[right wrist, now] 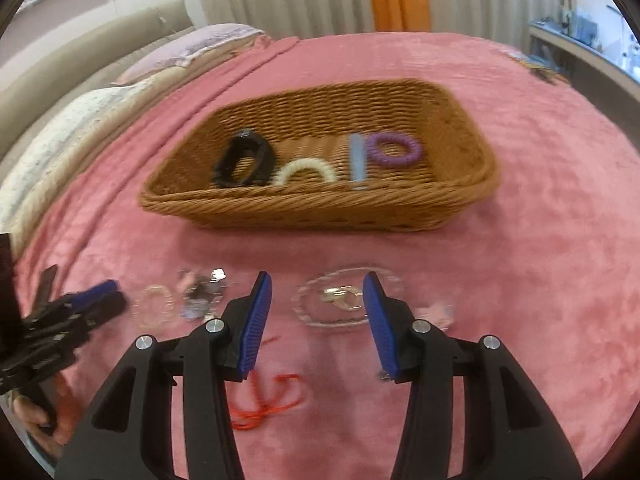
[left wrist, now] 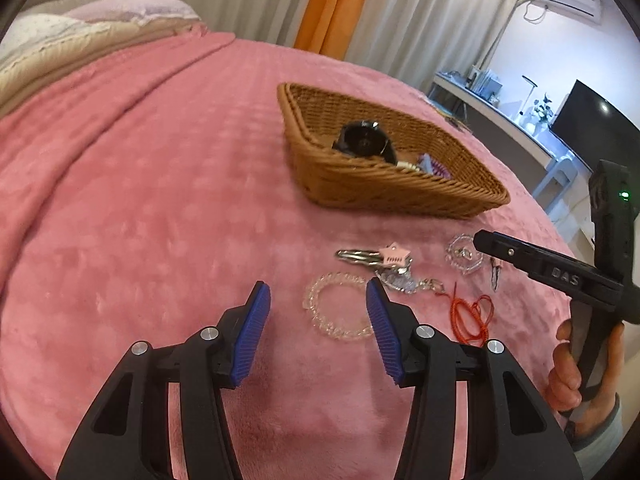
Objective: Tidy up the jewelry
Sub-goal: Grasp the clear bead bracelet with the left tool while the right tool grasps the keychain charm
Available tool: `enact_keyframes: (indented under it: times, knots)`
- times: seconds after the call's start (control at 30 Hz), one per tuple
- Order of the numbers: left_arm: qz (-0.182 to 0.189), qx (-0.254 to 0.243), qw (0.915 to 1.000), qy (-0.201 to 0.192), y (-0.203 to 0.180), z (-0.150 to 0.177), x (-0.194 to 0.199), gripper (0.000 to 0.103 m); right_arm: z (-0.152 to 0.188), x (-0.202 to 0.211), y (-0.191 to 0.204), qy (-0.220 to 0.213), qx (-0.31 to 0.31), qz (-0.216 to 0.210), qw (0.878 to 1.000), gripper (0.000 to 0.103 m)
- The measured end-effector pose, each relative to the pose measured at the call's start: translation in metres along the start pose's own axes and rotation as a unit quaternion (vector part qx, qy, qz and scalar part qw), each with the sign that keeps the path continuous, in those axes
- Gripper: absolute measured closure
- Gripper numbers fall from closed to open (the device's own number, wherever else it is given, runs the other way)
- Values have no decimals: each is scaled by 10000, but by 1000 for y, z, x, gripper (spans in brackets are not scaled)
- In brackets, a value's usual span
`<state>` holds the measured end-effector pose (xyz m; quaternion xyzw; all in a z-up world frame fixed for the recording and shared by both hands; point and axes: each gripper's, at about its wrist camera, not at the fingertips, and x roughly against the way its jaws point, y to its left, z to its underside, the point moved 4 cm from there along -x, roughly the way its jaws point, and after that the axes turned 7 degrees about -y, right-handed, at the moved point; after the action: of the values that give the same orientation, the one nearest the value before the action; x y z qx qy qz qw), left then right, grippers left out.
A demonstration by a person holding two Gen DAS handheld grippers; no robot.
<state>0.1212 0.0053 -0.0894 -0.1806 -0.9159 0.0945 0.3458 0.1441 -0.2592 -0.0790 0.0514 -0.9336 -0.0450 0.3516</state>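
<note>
Left wrist view: the left hand-held gripper [left wrist: 318, 300] hangs spread over a clear bead bracelet [left wrist: 338, 307] on the pink bed [left wrist: 140, 200]. Near it lie a hair clip [left wrist: 374, 257] and a red cord [left wrist: 472, 314]. The right hand-held gripper [right wrist: 318, 296] is spread above another clear bracelet [right wrist: 344, 300], before the wicker basket [right wrist: 320, 204].
</note>
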Motion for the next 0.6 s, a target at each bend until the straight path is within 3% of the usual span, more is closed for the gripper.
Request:
enact_keyframes:
  times: [0.1, 0.27, 0.33, 0.43, 0.6]
  knots:
    - [29, -1, 9998, 179, 0, 5, -7, 62, 7, -7, 27, 116, 161, -176, 9996, 59]
    - [-90, -185, 9990, 390, -7, 11, -16, 65, 14, -19, 63, 210, 350, -272, 9988, 66]
    - [-158, -148, 9989, 404, -5, 11, -17, 80, 14, -20, 74, 174, 428, -271, 9986, 66]
    - [-184, -50, 9991, 386, -3, 11, -16, 94, 12, -21, 82, 155, 491, -338, 9981, 66]
    - [-378, 27, 9990, 241, 5, 9, -5, 95, 13, -28, 94, 184, 698, -285, 9970, 66]
